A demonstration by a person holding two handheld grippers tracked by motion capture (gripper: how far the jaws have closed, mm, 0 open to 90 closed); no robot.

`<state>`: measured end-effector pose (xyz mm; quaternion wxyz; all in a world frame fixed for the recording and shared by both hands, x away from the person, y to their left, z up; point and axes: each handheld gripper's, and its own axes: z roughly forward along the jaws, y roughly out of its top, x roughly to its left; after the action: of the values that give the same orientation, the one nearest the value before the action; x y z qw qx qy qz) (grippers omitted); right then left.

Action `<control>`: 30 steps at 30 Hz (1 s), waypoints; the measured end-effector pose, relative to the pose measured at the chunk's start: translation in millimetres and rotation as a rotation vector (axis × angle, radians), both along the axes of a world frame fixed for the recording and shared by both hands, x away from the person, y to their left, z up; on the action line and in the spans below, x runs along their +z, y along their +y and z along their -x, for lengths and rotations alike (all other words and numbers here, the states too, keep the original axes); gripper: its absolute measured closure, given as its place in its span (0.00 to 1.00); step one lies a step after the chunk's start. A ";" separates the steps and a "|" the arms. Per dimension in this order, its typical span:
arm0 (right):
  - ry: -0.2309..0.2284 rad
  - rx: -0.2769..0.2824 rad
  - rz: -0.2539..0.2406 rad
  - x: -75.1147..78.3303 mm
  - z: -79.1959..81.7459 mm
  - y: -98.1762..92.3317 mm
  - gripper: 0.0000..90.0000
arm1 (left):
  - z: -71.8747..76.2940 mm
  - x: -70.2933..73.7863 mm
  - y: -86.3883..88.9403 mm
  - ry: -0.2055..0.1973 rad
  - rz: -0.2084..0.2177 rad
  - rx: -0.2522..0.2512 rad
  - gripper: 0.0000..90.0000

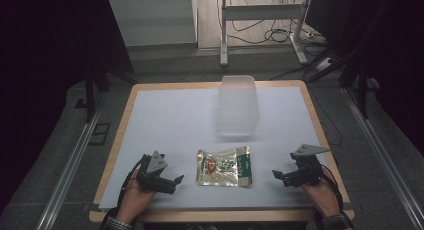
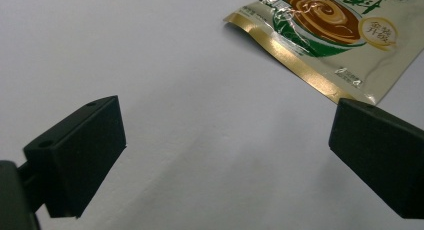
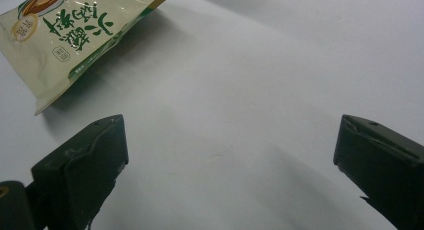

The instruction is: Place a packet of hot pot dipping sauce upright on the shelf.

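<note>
A flat foil snack packet [image 1: 223, 166], pale with green print and a brown picture, lies on the white table sheet near the front middle. My left gripper [image 1: 172, 182] rests to the packet's left, jaws wide apart and empty; in the left gripper view [image 2: 225, 155] the packet [image 2: 330, 35] lies ahead to the upper right. My right gripper [image 1: 280, 177] rests to the packet's right, also open and empty; in the right gripper view [image 3: 230, 165] the packet [image 3: 75, 30] lies at the upper left.
A clear plastic tub [image 1: 238, 105] stands upside down at the back middle of the table [image 1: 165, 115]. Wooden edges frame the white sheet. Beyond the table are a metal stand [image 1: 262, 20] and floor cables.
</note>
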<state>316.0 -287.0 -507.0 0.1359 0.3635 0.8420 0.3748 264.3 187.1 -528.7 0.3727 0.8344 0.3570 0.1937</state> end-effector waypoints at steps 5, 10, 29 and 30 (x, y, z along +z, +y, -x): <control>-0.007 0.012 0.003 0.7 -1.3 -1.5 0.01 | 1.1 -0.8 -1.3 0.015 -0.007 -0.010 0.03; 0.012 0.003 0.014 -1.0 -2.9 -3.6 0.01 | 0.9 -0.3 0.2 0.017 0.009 -0.003 0.03; 0.020 -0.018 0.018 -0.1 -3.0 -4.1 0.01 | 1.3 6.3 3.7 0.066 0.033 0.042 0.10; 0.022 -0.020 0.018 -0.1 -2.8 -3.9 0.01 | 1.4 6.9 3.8 0.068 0.034 0.042 0.11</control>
<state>318.8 -290.9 -507.1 0.1335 0.3749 0.8431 0.3618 263.0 190.9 -521.8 0.3704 0.8263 0.3901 0.1667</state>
